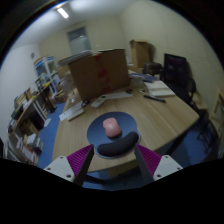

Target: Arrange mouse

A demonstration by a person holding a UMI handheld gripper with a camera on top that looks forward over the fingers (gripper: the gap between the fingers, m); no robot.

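A pink mouse (110, 126) lies on a dark mouse pad (112, 147) with a raised black wrist rest, on a light wooden table (155, 120). My gripper (112, 166) is open, its two fingers with magenta pads (150, 158) spread wide. The near edge of the mouse pad lies just ahead of and partly between the fingertips. The mouse is beyond the fingers and apart from them. Nothing is held.
A large cardboard box (99, 72) stands at the table's far side, with a pale flat item (112, 97) in front of it. Dark items (158, 90) lie at the far right, near a black chair (178, 70). Cluttered shelves (42, 72) and desks (25, 115) are left.
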